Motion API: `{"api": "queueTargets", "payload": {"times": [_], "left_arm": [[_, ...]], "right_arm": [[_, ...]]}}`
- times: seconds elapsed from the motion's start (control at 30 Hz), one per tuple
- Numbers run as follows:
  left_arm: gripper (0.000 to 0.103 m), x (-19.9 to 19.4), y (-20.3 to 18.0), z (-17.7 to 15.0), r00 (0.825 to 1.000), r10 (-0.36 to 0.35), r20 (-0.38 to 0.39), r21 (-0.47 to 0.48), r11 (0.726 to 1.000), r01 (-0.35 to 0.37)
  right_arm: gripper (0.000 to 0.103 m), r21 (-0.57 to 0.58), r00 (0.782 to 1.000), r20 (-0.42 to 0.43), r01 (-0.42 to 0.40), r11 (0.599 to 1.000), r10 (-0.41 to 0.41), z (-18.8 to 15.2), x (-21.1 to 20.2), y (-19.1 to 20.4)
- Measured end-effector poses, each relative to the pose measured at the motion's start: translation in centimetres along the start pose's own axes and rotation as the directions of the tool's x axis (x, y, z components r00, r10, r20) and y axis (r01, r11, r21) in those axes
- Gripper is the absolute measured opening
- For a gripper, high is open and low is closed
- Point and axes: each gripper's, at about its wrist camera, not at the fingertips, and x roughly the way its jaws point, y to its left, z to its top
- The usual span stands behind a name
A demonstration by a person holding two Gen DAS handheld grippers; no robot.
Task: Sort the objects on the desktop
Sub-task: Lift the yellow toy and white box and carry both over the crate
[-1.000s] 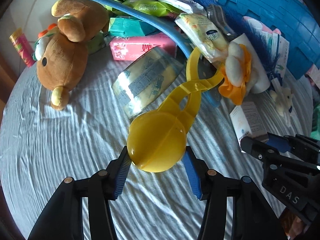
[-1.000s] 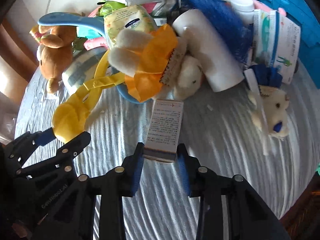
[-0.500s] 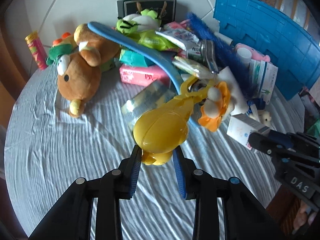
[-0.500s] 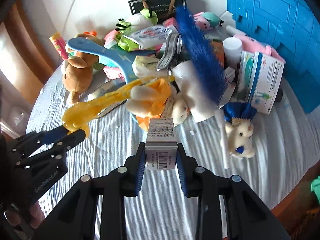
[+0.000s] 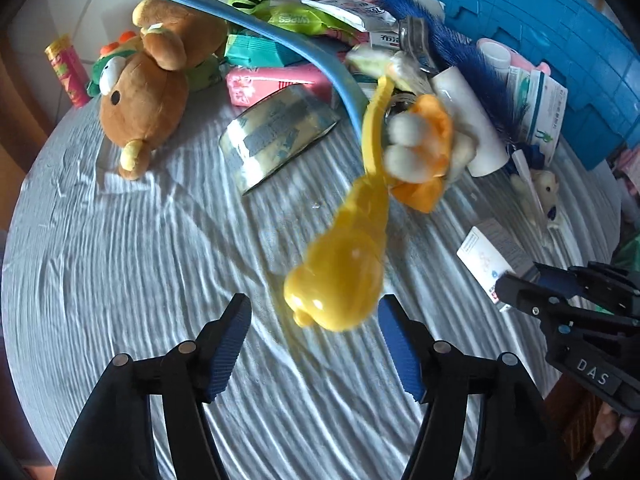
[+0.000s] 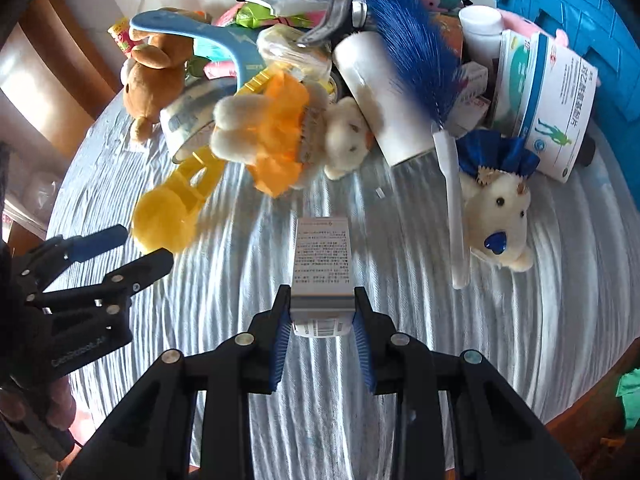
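Release is under way: left gripper point(image 5: 316, 344) jaws are opening, and the yellow plastic ball-headed scoop point(image 5: 340, 276), pinched a moment ago, lies free between them above the grey cloth point(image 5: 120, 280). Right gripper point(image 6: 322, 330) pinches the small white printed carton point(image 6: 322, 260), clear of the clutter pile, ready for placement.

My left gripper point(image 5: 314, 344) pitched steeply down, jaws opening, blue pads spread wide with nothing pressed between them. My right gripper point(image 6: 322, 320) pitched same way, jaws nearly closed, both blue pads clamped flat on sides of small white medicine box point(image 6: 322, 258). From right wrist view, left gripper sits near-left; fingers point(image 6: 56, 404) of hand visible on its handle.
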Motion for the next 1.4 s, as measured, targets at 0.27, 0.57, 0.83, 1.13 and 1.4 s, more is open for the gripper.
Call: {"api": "queueTargets", "payload": {"times": [0.27,0.57,0.83,1.13,1.4], "left_arm": [[0.071,2.3,-1.3,1.4,0.999,-0.006,-0.032,0.042,0.999,0.008],[0.051,3.8,-1.9,2.3,1.0,-0.012,-0.028,0.066,0.998,0.014],[0.044,0.4,-1.8,1.8,0.999,-0.02,0.033,0.067,0.998,0.018],[0.031,-8.2,-0.9,3.3,0.979,0.006,0.202,-0.02,1.0,-0.001],[0.029,-9.3,-1.0,4.0,0.97,0.085,0.228,-0.101,0.993,-0.063]], "right_arm": [[0.029,0.012,1.0,-0.001,0.002,1.0,-0.002,0.2,0.4,-0.3],[0.039,0.062,1.0,0.029,0.001,0.998,-0.003,0.5,1.7,-0.9],[0.031,0.029,0.997,0.044,0.055,0.998,-0.056,0.7,1.6,-0.4],[0.031,-0.086,0.981,0.19,-0.034,0.996,0.05,2.4,-6.4,1.6],[0.031,-0.196,0.951,0.282,-0.069,0.978,0.123,5.4,-10.6,3.1]]}}
